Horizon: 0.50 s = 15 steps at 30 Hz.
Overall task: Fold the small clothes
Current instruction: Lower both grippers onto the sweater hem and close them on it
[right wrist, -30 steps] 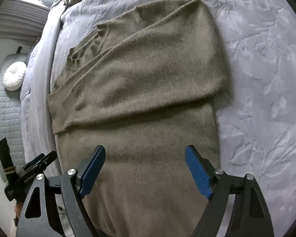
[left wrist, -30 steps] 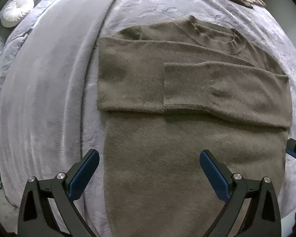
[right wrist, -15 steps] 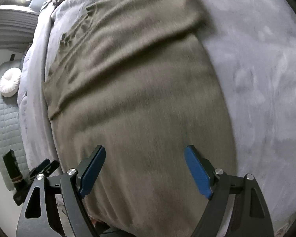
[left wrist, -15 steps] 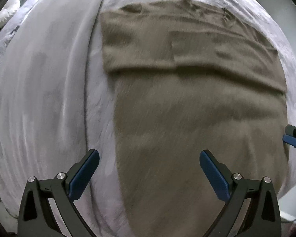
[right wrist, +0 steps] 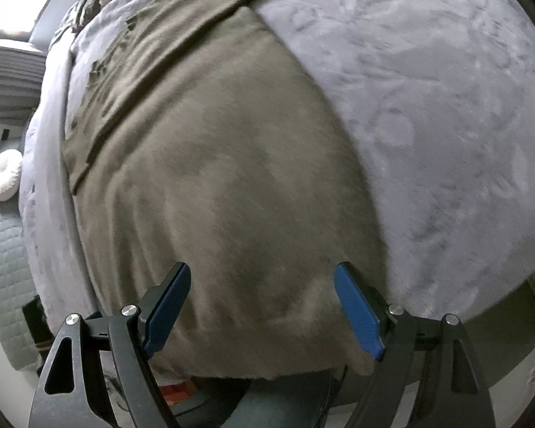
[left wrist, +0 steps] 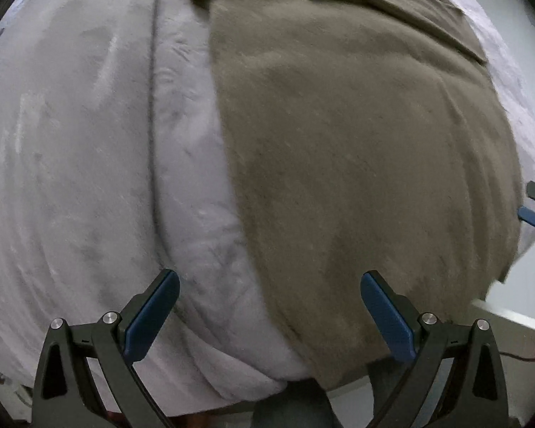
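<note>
Both wide, empty tongs, left (left wrist: 269, 315) and right (right wrist: 262, 308), have dropped back to the sweater (left wrist: 356, 164) hem.

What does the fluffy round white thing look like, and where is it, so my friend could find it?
Start at the big grey plush blanket with the olive-brown knit sweater on it. Look past the blanket's left edge to the pale green quilted cover. There lies the round white ruffled cushion, the only white, doughnut-like thing around.

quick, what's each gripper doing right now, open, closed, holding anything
Left gripper: open, holding nothing, above the left edge of the brown sweater.
Right gripper: open, holding nothing, above the sweater's bottom hem.
</note>
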{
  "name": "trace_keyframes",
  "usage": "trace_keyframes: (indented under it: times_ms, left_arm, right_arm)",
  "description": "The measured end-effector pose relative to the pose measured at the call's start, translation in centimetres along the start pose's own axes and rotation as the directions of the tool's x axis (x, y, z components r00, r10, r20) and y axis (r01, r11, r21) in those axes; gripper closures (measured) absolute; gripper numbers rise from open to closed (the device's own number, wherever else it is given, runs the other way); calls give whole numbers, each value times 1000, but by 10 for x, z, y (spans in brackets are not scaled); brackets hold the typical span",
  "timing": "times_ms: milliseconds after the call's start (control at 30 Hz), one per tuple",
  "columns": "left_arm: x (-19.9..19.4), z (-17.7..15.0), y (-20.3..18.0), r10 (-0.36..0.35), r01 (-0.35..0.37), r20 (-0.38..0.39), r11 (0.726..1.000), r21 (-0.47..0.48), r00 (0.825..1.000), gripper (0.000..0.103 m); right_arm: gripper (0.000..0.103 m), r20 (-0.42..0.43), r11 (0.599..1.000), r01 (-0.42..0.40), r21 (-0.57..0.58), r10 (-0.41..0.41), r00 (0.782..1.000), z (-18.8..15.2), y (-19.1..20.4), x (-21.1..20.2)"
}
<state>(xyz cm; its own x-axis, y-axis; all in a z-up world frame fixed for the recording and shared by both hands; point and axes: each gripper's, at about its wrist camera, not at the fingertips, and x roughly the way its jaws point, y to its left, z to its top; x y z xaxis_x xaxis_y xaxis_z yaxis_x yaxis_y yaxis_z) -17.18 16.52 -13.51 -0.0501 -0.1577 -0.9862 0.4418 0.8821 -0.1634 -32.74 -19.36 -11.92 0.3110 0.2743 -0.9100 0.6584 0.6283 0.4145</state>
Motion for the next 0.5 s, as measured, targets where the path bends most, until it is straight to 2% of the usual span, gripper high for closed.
trace_keyframes:
  times_ms: [233, 400, 500]
  left_arm:
    - [7, -20, -10, -103, 101, -15, 992, -78, 995, 1]
    - [29, -29, -19, -104, 96, -53, 986, -136, 993, 1]
    - [33, -35, -26, -99, 91, -48, 985, -149, 994, 1]
  right_arm:
    - [18, -27, 995, 84, -49, -85, 996, 2, -16, 0]
    - [18, -123, 998, 18, -57, -24, 992, -4, -41, 14]
    - [17, -160, 995, -66, -71, 54, 986, -9, -46, 22]
